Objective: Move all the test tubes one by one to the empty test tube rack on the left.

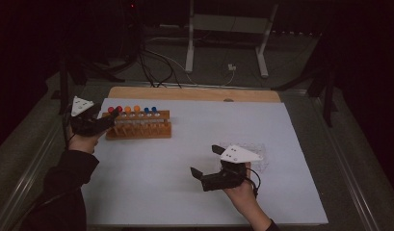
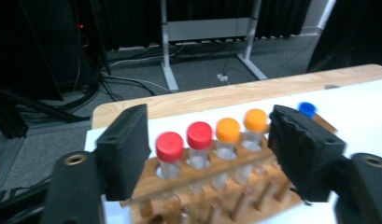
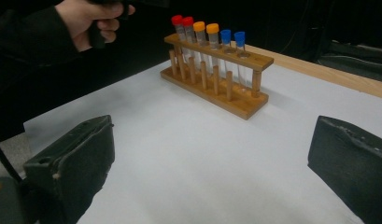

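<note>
A wooden test tube rack stands at the back left of the white mat. It holds tubes with two red caps, two orange caps and blue caps. My left gripper is open at the rack's left end. In the left gripper view its jaws stand wide on either side of the red- and orange-capped tubes, a little short of them. My right gripper is open over the mat's front middle, holding nothing. It faces the rack from a distance, its jaws spread wide.
A clear plastic tray lies just behind the right hand. A wooden board edge shows beyond the mat. Desk legs and cables lie on the floor behind the table. The person's left hand shows in the right gripper view.
</note>
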